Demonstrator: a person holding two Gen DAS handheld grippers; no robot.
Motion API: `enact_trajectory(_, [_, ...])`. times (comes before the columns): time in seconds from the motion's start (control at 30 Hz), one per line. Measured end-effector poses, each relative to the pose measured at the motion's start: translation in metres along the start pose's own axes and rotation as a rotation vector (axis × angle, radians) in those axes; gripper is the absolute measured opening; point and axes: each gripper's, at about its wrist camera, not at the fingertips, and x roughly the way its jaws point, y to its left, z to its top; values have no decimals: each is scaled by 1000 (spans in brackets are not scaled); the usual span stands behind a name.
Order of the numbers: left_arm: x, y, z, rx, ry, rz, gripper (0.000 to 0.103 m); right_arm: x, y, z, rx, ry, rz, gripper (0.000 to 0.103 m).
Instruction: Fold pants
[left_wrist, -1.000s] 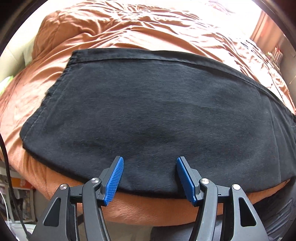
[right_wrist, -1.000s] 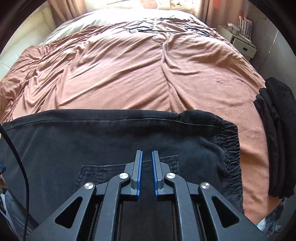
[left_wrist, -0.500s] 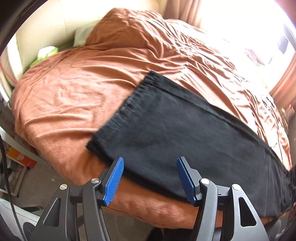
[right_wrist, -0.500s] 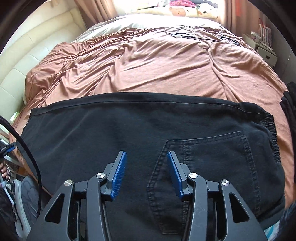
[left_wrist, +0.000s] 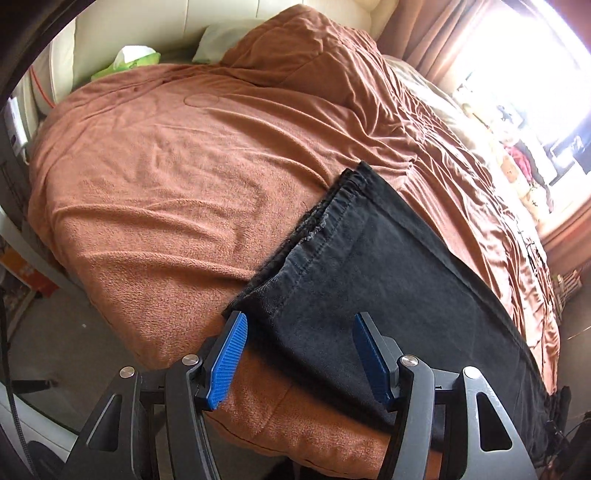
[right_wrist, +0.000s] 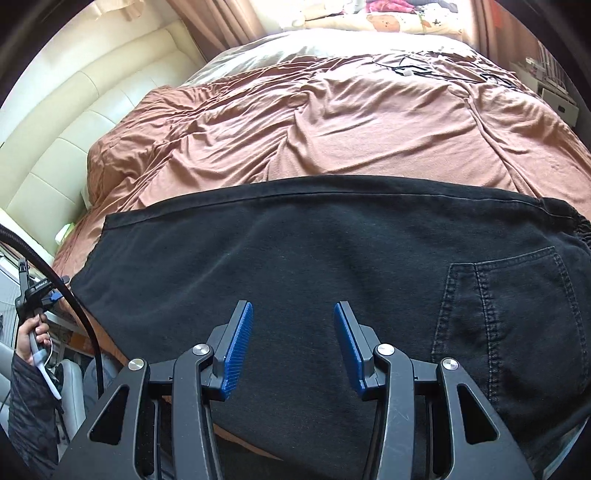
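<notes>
The right tongs (right_wrist: 293, 347) have just been opening, nothing between them, above the black pants (right_wrist: 295, 266). The left tongs (left_wrist: 299, 354), gaping and empty, have swung to the hem end (left_wrist: 314, 236), probably to lift it. Beyond lies the brown bedspread (left_wrist: 166, 166).

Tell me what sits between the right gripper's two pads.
Nothing is gripped: the right gripper is open over the black pants, only their fabric showing behind the gap, in the right wrist view.

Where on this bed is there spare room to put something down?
Bare blanket lies between the pants' hem and the cream headboard, and beyond the pants' far edge toward the window. The near bed edge is covered by the pants; cables clutter the far end.
</notes>
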Motion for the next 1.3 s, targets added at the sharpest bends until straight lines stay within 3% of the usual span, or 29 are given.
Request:
enact_trajectory(0.23, [15, 8, -1, -60, 12, -16, 61, 29, 7, -14, 38, 34, 39, 44])
enact_trajectory(0.33, [20, 12, -3, -81, 1, -3, 53, 40, 4, -21, 62, 55, 53, 44])
enact_trajectory(0.4, [22, 13, -3, -73, -9, 57, 18, 47, 5, -23, 77, 66, 63, 44])
enact_trajectory(0.47, [24, 20, -3, -102, 3, 28, 7, 54, 6, -26, 75, 82, 64, 44])
enact_trajectory(0.63, [12, 22, -7, -85, -43, 45, 6, 66, 15, -28, 59, 103, 68, 44])
enact_trajectory(0.97, [12, 29, -5, -91, -56, 38, 6, 73, 31, -34, 4, 114, 69, 44])
enact_trajectory(1.23, [3, 31, -15, -129, -17, -1, 7, 76, 60, -35, -98, 87, 76, 44])
enact_trajectory(1.3, [2, 34, -19, -156, 2, -33, 15, 79, 69, -34, -123, 71, 88, 44])
